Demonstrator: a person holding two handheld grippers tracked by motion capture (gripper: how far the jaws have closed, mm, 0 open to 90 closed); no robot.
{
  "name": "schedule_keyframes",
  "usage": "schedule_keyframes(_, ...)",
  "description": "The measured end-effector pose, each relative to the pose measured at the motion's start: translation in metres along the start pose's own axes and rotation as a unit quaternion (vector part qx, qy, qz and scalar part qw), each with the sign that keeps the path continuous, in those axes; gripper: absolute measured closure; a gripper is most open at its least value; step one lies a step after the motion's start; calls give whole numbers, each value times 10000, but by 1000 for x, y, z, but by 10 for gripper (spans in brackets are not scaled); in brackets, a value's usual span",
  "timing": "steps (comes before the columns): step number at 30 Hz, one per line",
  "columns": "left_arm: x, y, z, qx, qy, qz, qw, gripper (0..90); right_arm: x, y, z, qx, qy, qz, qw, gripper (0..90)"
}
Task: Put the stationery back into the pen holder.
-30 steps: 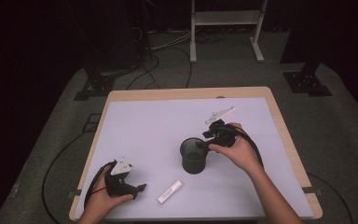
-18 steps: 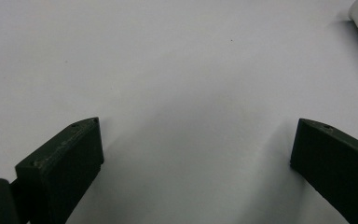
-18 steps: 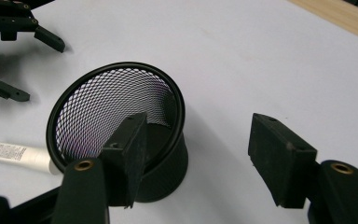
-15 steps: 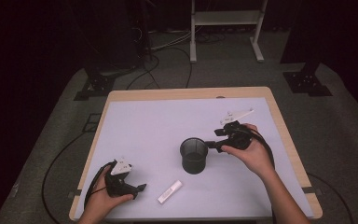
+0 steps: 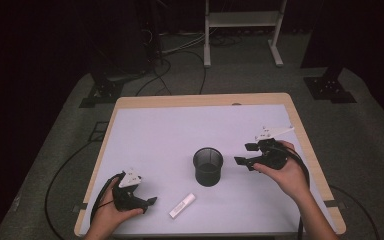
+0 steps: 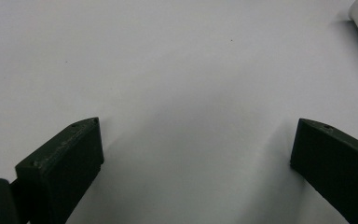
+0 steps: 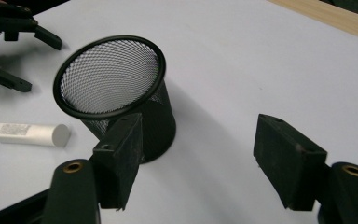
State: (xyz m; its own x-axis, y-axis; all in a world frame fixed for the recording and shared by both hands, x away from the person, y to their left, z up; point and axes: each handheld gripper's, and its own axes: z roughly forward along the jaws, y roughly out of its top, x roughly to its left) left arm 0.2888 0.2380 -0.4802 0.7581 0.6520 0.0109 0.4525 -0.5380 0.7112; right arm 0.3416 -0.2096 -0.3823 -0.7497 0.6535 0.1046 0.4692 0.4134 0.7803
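Right gripper view: right gripper (image 7: 198, 161) spread wide, mesh cup (image 7: 116, 100) just ahead-left; a clumsy jaw could tip it. Left gripper (image 6: 196, 154) spread, idle.

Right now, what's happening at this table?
A person holds tongs in each hand at a white table. The right tongs sit open just right of an upright mesh cup, not touching it. The left tongs rest open on the table near a white tube lying flat. Nothing is gripped.
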Motion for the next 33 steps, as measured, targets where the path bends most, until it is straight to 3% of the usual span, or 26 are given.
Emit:
schedule_keyframes(18,0,0,0,-1,20,25,10000,17,-14,-61,-7,137,-641,336,9973,206)
schedule_keyframes(24,0,0,0,-1,18,24,10000,17,-16,-80,-1,378,-924,289,9946,170)
schedule_keyframes(27,0,0,0,-6,15,20,10000,19,-16,-92,2,448,-956,331,9939,171)
schedule_keyframes(33,-1,0,-1,-23,32,4,10000,31,-19,-107,8,457,-1235,432,9904,170)
